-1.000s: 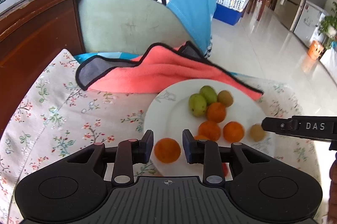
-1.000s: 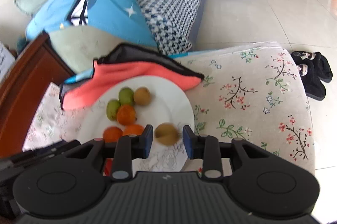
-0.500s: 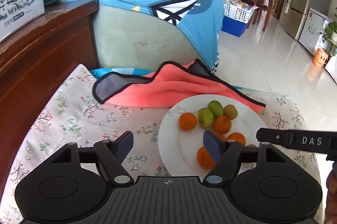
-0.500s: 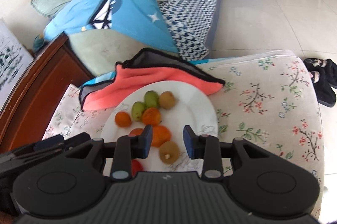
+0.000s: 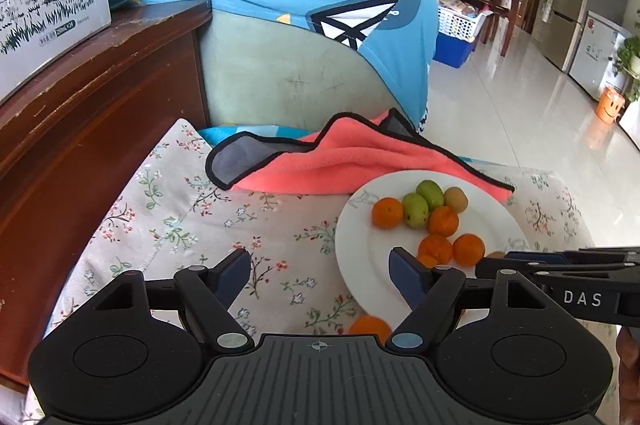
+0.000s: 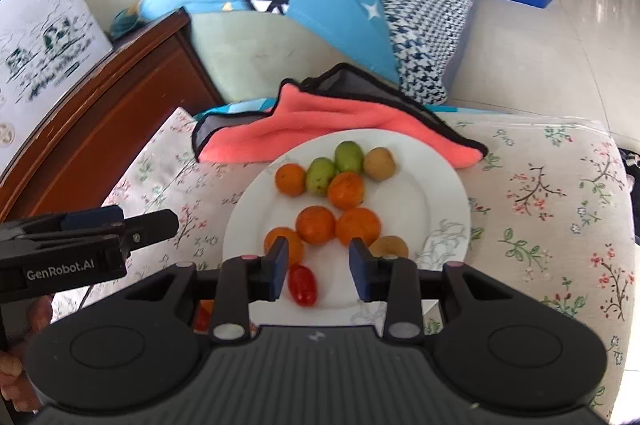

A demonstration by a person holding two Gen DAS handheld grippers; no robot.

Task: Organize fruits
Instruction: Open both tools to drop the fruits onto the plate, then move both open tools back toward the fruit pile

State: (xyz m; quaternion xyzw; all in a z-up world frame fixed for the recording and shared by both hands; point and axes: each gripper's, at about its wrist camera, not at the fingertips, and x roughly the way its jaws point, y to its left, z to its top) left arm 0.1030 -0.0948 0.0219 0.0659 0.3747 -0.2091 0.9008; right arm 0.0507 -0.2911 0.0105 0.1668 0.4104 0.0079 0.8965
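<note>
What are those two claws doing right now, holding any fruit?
Left claw: just opened wide, holding nothing.
Right claw: jaws narrowly apart, holding nothing; the small red tomato lies loose on the plate between them.

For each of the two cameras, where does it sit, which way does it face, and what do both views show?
Left wrist: on the left claw, angled down over the floral cloth toward the sofa; its open fingers and the right claw's side show.
Right wrist: on the right claw, angled down at the plate; its empty fingers, the left claw and a hand show.
Shared: plate, fruit, pink towel, sofa.
</note>
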